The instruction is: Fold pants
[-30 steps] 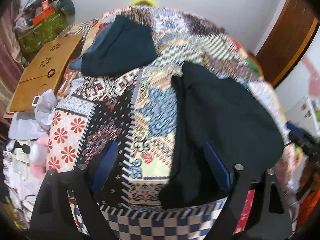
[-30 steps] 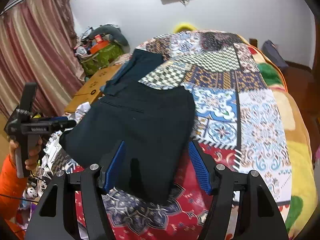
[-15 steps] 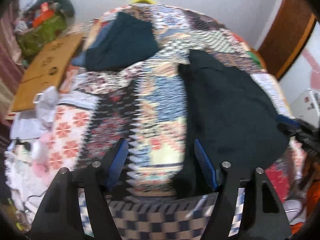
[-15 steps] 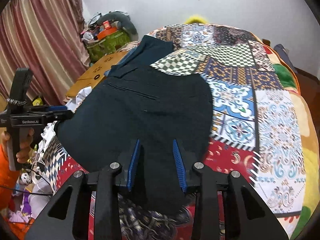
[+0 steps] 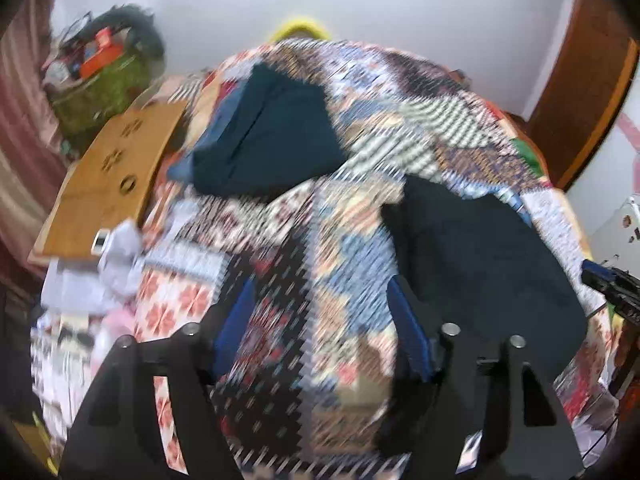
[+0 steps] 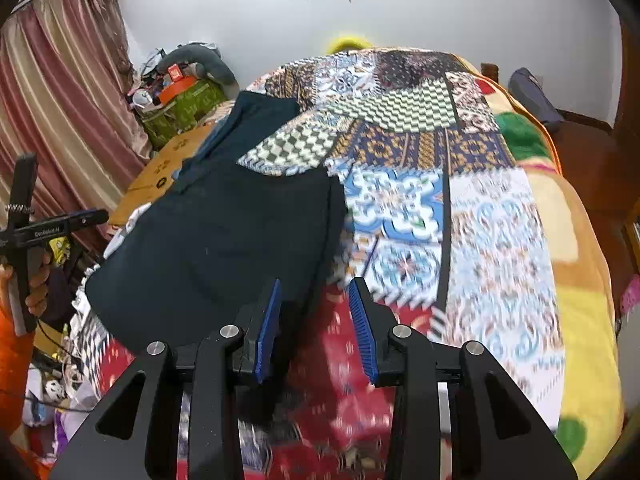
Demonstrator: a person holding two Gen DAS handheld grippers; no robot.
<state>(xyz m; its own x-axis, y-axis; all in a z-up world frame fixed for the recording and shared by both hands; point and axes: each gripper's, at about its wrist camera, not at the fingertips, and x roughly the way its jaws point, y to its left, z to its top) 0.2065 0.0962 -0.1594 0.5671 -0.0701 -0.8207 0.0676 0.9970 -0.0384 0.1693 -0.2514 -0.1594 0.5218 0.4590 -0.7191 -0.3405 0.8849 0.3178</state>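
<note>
Listing what you've got on the bed, all places given rel. to the pants:

Pants: dark navy (image 6: 216, 240), folded flat on the patchwork bedspread (image 6: 460, 208), near the bed's front-left corner as your right cam sees it.
Pants, left cam: same dark slab (image 5: 480, 264), at right of frame; pic blurred.
Right gripper: yours (image 6: 314, 324), hovering at the pants' near right edge; left pad over the dark cloth, right pad over red bedspread. Jaws part-spread and opening; pads not pressing on the cloth.
Left gripper: yours (image 5: 320, 328), over bare bedspread just left of the pants; right pad at the pants' edge. Jaws spread wide and opening, only quilt seen in the gap.
Left gripper, right cam: seen from the side (image 6: 44, 228), held in your hand (image 6: 38, 284), off the pants' left edge, past the bed's side.
2nd garment: dark teal piece (image 6: 256, 120), beyond the pants' far end, toward the wall.
Wooden board: tan w/ cut-outs (image 5: 108, 184), beside the bed, left of the pants past the 2nd garment.
Green bag: cluttered (image 6: 184, 104), beyond the board, far-left of the pants.
Curtain: pink-striped (image 6: 60, 108), well left of the pants.
</note>
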